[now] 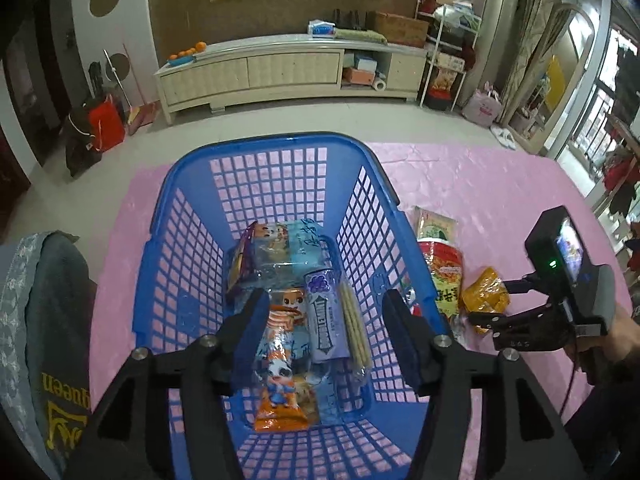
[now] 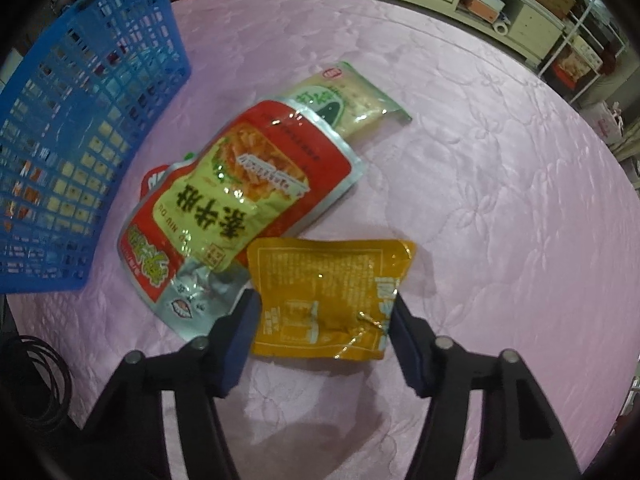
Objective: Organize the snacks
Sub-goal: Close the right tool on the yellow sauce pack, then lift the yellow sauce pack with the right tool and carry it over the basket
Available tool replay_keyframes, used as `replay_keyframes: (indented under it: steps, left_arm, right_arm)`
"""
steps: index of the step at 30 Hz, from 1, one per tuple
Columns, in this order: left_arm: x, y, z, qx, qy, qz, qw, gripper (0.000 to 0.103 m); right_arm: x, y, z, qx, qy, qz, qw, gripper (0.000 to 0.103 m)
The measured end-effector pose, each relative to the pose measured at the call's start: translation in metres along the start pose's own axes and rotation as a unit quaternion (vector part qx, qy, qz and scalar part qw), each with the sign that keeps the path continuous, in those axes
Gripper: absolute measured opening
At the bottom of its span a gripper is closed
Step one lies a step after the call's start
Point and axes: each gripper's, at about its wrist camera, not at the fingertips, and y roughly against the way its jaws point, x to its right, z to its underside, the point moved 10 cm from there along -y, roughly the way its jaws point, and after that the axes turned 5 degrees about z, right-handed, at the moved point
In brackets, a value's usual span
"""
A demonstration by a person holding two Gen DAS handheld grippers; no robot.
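Note:
A blue mesh basket stands on the pink tablecloth and holds several snack packs, among them an orange cartoon pack and a purple pack. My left gripper hangs open and empty above the basket. To the basket's right lie a yellow pouch, a red and yellow pouch and a pale green pack. My right gripper is open, its fingers either side of the yellow pouch. The basket stands left of it.
The pink tablecloth stretches to the right of the pouches. A grey garment lies left of the basket. A black cable coils at the table's left edge. A low cabinet stands across the room.

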Motion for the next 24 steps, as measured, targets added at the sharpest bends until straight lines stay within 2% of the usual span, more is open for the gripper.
replay_keyframes:
  steps: [1, 2, 9, 11, 15, 24]
  left_arm:
    - [0.0, 0.002, 0.003, -0.001, 0.005, 0.003, 1.0, 0.057]
    - [0.0, 0.004, 0.006, -0.002, 0.008, 0.004, 1.0, 0.057]
    - [0.003, 0.018, 0.024, 0.001, 0.015, 0.006, 0.9999, 0.057]
    - [0.005, 0.024, 0.026, 0.006, 0.016, 0.011, 0.9998, 0.057]
    - [0.007, 0.035, 0.03, 0.014, 0.01, 0.01, 0.9998, 0.057]
    - [0.004, 0.066, 0.031, 0.038, 0.014, 0.013, 0.9991, 0.057]
  right_arm:
    - [0.002, 0.003, 0.004, 0.001, -0.001, 0.004, 1.0, 0.055]
    - [0.007, 0.006, 0.005, 0.005, -0.002, 0.012, 1.0, 0.036]
    - [0.001, 0.013, 0.024, 0.009, 0.0, 0.007, 1.0, 0.033]
    - [-0.002, 0.016, 0.032, 0.009, -0.013, -0.007, 1.0, 0.031]
    - [0.001, 0.038, 0.044, 0.015, -0.029, -0.021, 0.999, 0.024]
    - [-0.002, 0.107, 0.052, 0.066, -0.04, -0.031, 0.997, 0.021]
